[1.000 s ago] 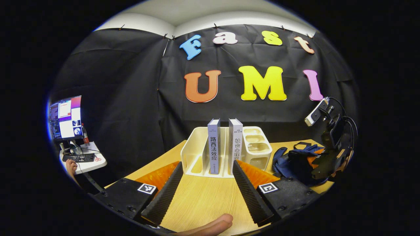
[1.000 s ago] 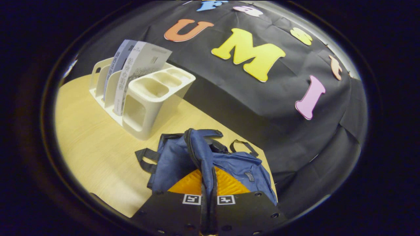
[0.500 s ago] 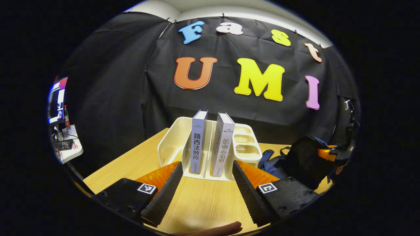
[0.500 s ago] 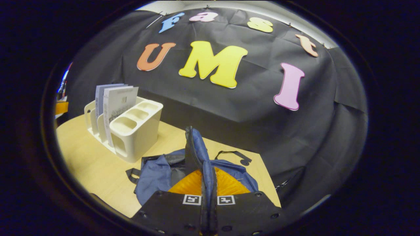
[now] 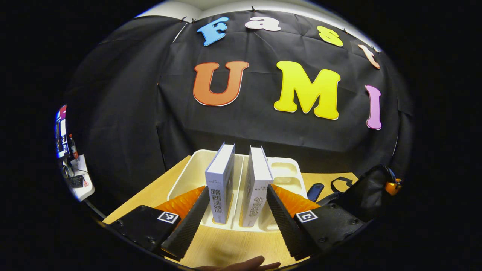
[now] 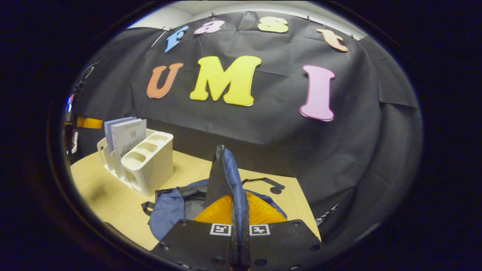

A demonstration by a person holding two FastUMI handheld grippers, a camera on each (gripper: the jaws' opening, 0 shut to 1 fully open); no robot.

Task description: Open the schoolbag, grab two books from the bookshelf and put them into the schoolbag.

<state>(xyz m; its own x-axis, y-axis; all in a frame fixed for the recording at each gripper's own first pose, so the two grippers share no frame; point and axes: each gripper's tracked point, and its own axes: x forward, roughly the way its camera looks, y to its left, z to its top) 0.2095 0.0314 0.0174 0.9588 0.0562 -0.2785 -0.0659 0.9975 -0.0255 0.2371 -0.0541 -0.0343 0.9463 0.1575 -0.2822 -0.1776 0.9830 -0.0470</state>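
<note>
Table point(image 5: 150, 194) of pale wood grain, backed by black booth cloth. Schoolbag point(image 6: 169, 210), blue, lies slumped on the tabletop in the right gripper view, dark straps trailing to its left and a loop strap lying behind it toward the cloth; one edge of its zipped opening point(image 6: 226, 177) is pulled up into a standing ridge. Same schoolbag point(image 5: 361, 188) sits at the far right of the left gripper view as a dark mound, an orange part of the other tool point(image 5: 391, 187) just above it. Bookshelf point(image 5: 188, 177), a cream plastic rack with slotted dividers and small cup compartments on one end, stands on the table near the cloth; in the right gripper view it point(image 6: 150, 169) stands left of the schoolbag and apart from it. Two books upright in neighbouring slots: left book point(image 5: 220, 188) and right book point(image 5: 256, 192), spines facing the left gripper, a narrow gap between them, tops leaning slightly away. From the right gripper view the pair point(image 6: 126, 135) shows as pale covers rising above the rack. Left gripper point(image 5: 235, 210) spread wide, its fingers flanking both books at the front of the rack, neither finger seen touching a book. Right gripper point(image 6: 239, 226) closed, both fingers pinching the raised fabric edge of the schoolbag. Fingertip point(image 5: 244, 264) of a hand at the bottom edge of the left gripper view.
</note>
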